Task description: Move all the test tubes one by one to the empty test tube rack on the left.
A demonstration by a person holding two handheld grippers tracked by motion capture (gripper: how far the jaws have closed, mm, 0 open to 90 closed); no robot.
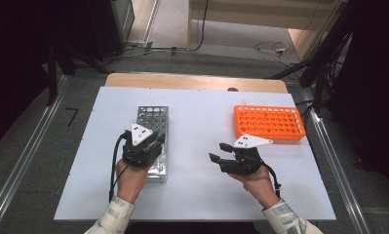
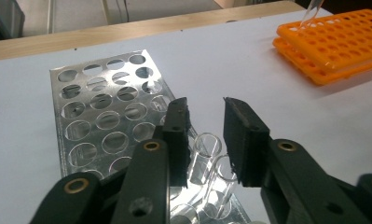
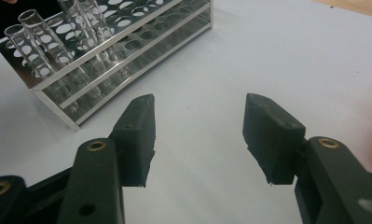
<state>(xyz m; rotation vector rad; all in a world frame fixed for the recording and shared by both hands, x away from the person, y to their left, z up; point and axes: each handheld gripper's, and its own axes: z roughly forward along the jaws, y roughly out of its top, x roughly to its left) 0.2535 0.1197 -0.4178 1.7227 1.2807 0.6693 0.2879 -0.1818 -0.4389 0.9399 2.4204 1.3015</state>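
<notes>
**Reaching for a glass tube**

Hovering over the near end of the metal rack (image 1: 153, 141), the left claw (image 2: 205, 140) has its jaws part open, one on each side of a clear tube (image 2: 207, 156). The jaws do not touch the glass yet, so the claw holds nothing. It looks lined up this way so it can pinch the tube and lift it straight up out of its hole.

A few more tubes (image 3: 32, 39) stand upright at that same end of the rack. The holes keep them from tipping over.

The right claw (image 3: 200, 135) waits wide open and holds nothing. It hangs over bare table between the two racks, out of the way, maybe ready to help.

The orange rack (image 1: 269, 123) sits near the far right corner of the table. One clear tube (image 2: 312, 14) seems to stand at its far end. Most of its holes look free, so it may be where the tubes go.

The table (image 1: 202, 126) has a flat white top, with a strip of wood along the far edge. Around it is a grey floor with cables (image 1: 272, 48) and dark stands.
</notes>
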